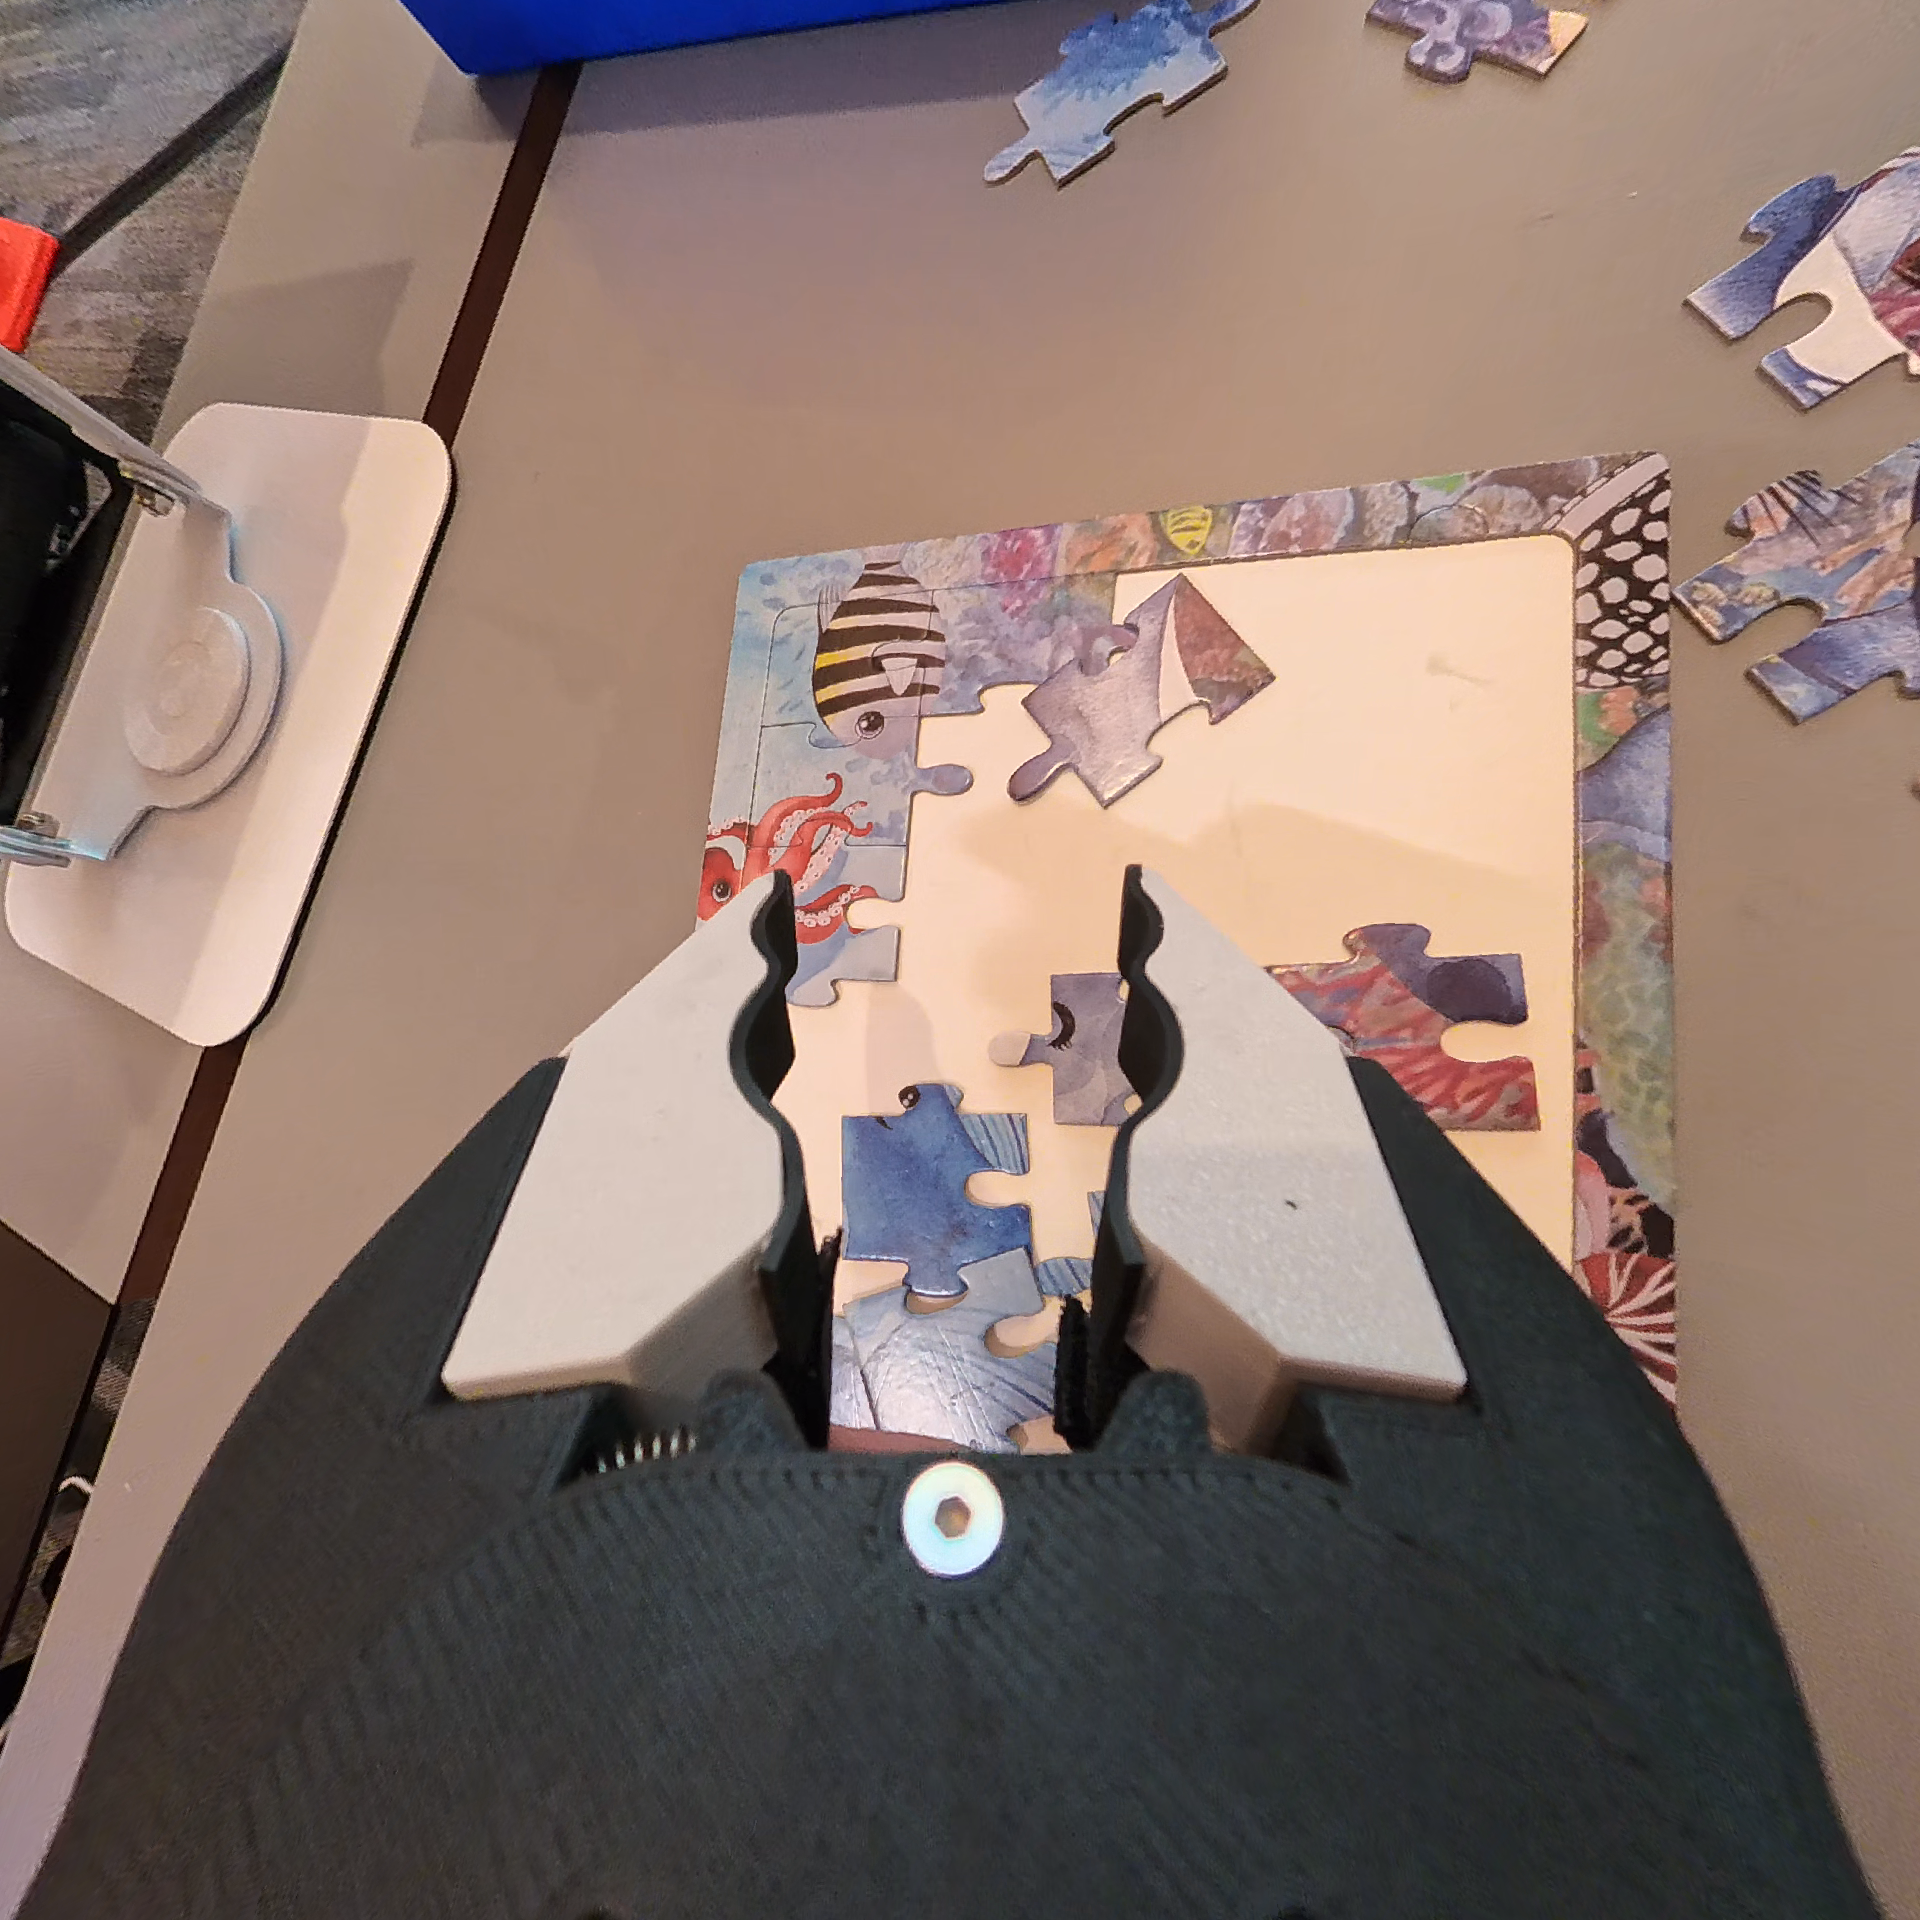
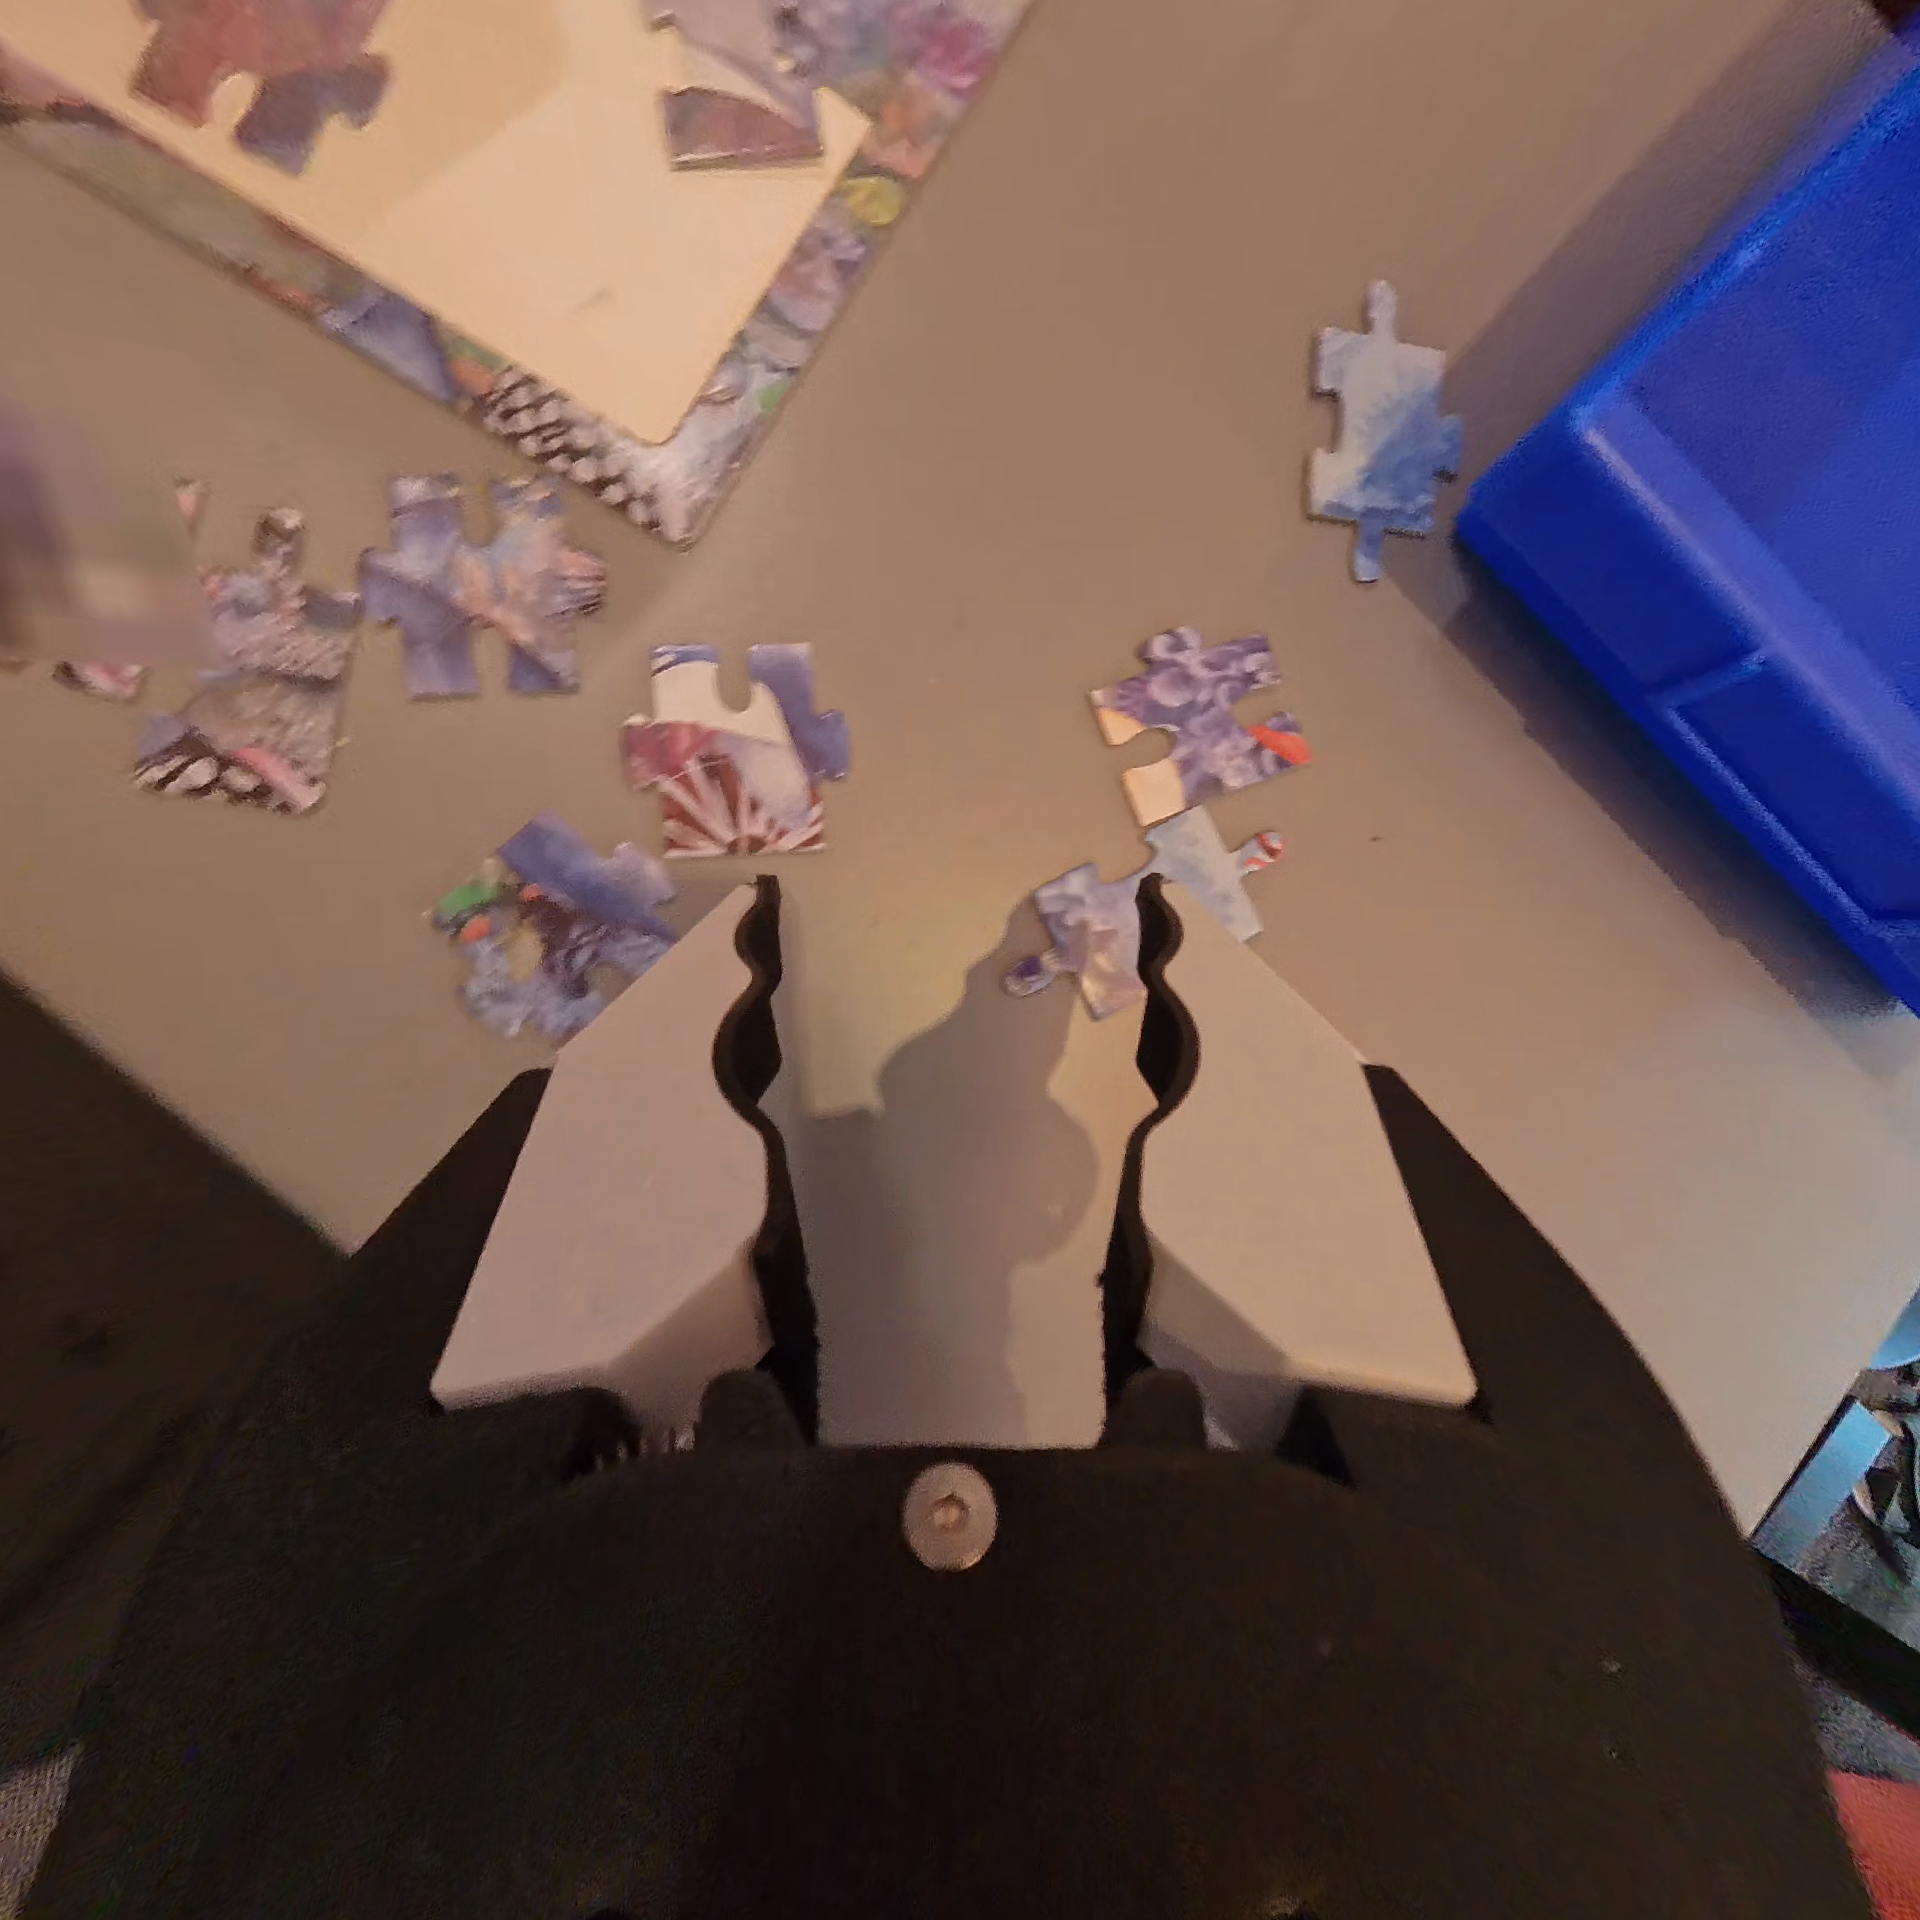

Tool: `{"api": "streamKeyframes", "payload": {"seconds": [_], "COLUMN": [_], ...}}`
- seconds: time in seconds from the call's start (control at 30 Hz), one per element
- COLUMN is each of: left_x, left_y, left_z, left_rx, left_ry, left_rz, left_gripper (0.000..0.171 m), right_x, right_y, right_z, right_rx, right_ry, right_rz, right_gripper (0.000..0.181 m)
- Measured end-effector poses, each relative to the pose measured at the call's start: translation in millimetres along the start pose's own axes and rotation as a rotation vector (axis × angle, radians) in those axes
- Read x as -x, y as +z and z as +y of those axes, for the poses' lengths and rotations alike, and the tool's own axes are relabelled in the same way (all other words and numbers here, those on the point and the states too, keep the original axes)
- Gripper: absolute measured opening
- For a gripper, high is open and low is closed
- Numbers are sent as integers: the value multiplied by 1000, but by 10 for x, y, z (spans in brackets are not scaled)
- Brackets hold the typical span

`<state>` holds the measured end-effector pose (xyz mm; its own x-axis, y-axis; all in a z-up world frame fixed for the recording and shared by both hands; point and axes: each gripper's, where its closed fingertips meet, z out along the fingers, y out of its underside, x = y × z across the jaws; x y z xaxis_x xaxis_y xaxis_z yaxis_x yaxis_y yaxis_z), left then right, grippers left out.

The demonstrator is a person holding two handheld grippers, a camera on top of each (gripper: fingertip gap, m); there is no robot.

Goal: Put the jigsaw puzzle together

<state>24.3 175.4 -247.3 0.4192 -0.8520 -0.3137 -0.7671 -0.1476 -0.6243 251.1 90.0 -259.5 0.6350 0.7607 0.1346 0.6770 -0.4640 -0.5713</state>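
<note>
The puzzle tray (image 1: 1621, 727) lies on the grey table, its cream base largely bare. Fitted pieces with a striped fish (image 1: 878, 655) and a red octopus fill its left edge. Loose pieces lie inside it: a purple one (image 1: 1132, 696), a red coral one (image 1: 1434, 1029), a small blue-grey one (image 1: 1081, 1049) and a blue one (image 1: 920, 1184). My left gripper (image 1: 956, 883) is open and empty above the tray. My right gripper (image 2: 951, 883) is open and empty above the table, with a red-and-white piece (image 2: 738, 758) and a pale blue piece (image 2: 1143, 904) near its tips. The tray's corner (image 2: 665, 457) shows at the upper left.
A blue bin (image 2: 1714, 520) stands at the right, also seen at the top of the left wrist view (image 1: 644, 31). Several loose pieces lie on the table (image 2: 478, 592), (image 2: 1382, 436), (image 1: 1122, 94). A white plate with a metal bracket (image 1: 208, 707) sits at the table's left edge. The grippers' ends are close to 25 cm from one another. From the right gripper's tips to the red-and-white piece (image 2: 738, 758) is close to 4 cm.
</note>
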Motion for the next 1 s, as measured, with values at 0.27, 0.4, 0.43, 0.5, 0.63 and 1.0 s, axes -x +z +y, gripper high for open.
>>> {"api": "streamKeyframes", "payload": {"seconds": [0.27, 0.4, 0.43, 0.5, 0.63, 1.0], "left_x": [3, 13, 20, 35, 51, 18], "left_y": [15, 10, 2, -12, -10, -4], "left_z": [3, 8, 7, 8, 25, 2], "left_rx": [-4, -6, -8, -13, -13, -13], "left_ry": [-7, -11, -14, -22, -31, -23], "left_rz": [3, 1, 1, 2, 4, 9], "left_gripper": [61, 62, 62, 62, 63, 64], "right_x": [-95, -162, -189, -243, -310, 348], "right_y": [402, 749, 824, 948, 1020, 596], "right_z": [-505, -676, -694, -689, -699, -442], "right_rx": [-114, -77, -63, -30, -35, 102], "right_ry": [39, 38, 43, 57, 121, 42], "right_rz": [-46, -60, -64, -74, -106, -294], "right_gripper": [112, 140, 143, 146, 146, 117]}}
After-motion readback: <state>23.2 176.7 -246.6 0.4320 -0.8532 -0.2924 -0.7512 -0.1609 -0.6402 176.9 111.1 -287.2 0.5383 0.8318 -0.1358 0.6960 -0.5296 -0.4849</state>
